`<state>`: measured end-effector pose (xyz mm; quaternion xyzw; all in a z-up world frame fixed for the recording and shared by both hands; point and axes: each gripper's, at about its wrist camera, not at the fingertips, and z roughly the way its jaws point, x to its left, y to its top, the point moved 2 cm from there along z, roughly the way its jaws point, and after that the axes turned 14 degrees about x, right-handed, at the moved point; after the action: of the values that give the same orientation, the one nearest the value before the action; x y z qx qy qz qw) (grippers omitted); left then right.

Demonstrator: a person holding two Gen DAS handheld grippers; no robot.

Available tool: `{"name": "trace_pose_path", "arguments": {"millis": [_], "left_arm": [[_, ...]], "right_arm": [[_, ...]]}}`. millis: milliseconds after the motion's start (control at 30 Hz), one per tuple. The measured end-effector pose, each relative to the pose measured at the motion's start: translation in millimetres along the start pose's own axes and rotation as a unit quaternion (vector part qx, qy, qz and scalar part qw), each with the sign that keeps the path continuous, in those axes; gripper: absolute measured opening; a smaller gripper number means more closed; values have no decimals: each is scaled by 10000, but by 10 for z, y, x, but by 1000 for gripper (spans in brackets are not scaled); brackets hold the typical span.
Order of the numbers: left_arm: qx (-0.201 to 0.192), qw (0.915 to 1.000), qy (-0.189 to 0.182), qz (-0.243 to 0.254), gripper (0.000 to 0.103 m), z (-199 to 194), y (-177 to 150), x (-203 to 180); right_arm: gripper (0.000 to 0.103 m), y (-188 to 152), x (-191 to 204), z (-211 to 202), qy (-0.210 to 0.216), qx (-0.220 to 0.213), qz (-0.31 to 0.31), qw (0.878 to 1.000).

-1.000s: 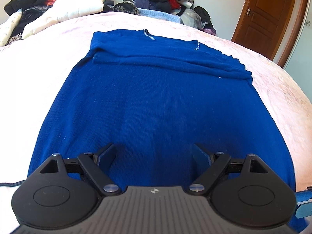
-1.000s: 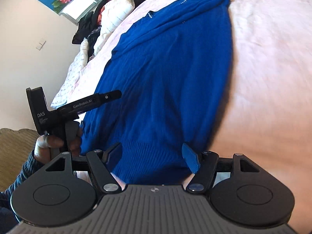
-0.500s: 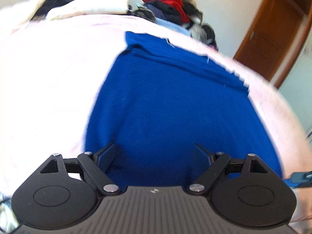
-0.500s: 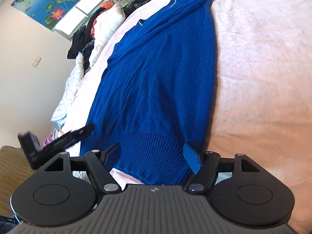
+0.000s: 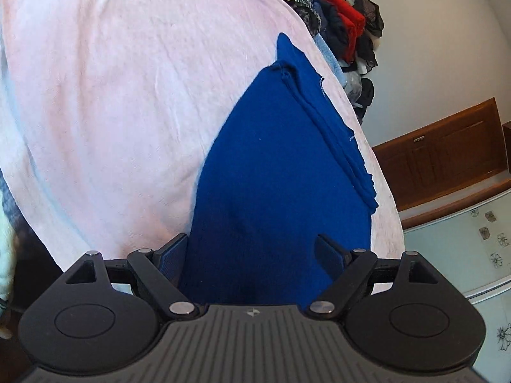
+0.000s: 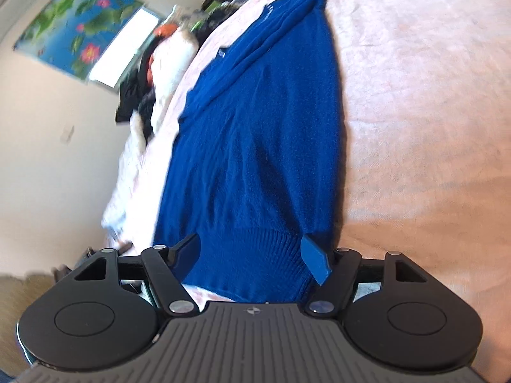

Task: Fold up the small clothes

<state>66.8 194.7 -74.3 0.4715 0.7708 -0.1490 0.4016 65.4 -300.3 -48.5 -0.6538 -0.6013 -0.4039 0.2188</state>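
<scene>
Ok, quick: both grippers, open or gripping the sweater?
Left gripper: jaws closing, blue sweater between them, not pinched yet.
Right gripper: open over the sweater's ribbed hem, holding nothing.

We see our left gripper (image 5: pixel 252 249) as matte black: a ribbed grey-black body with a small silver emblem at twelve o'clock, round black discs at nine and three, silver screws on angled links, dark blue pads. Our right gripper (image 6: pixel 252 255) matches, its blue pad brighter at two o'clock.
</scene>
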Motion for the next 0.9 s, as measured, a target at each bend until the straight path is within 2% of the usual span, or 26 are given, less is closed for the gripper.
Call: {"name": "trace_pose_path", "arguments": {"millis": [67, 133, 200, 233, 267, 533, 600, 667, 833, 900], "left_arm": [[226, 9997, -67, -74, 40, 61, 25, -9], [329, 9994, -30, -115, 27, 110, 44, -7], [388, 9992, 3, -2, 27, 141, 48, -35], [413, 9991, 44, 72, 23, 147, 45, -55], [444, 9988, 117, 176, 12, 163, 43, -85], [513, 9902, 960, 877, 7, 195, 79, -289], [653, 9882, 977, 982, 8, 187, 110, -299], [833, 9887, 845, 918, 8, 195, 143, -252], [915, 9931, 526, 506, 9, 206, 194, -175], [905, 9931, 553, 494, 9, 194, 228, -190]], "right_arm": [[73, 17, -22, -69, -9, -45, 88, 10000], [73, 38, -51, -123, -232, -34, 119, 9997], [72, 57, -86, -172, -438, -16, 165, 9989], [72, 61, -101, -186, -512, 3, 186, 9985], [72, 65, -112, -189, -552, 34, 188, 9983], [71, 90, -119, -104, -681, 518, 217, 9961], [73, 90, -106, -96, -652, 604, 227, 9958], [75, 86, -113, -70, -499, 653, 290, 9962], [75, 64, -126, 2, -211, 719, 423, 9963], [76, 72, -121, 2, -190, 724, 425, 9963]]}}
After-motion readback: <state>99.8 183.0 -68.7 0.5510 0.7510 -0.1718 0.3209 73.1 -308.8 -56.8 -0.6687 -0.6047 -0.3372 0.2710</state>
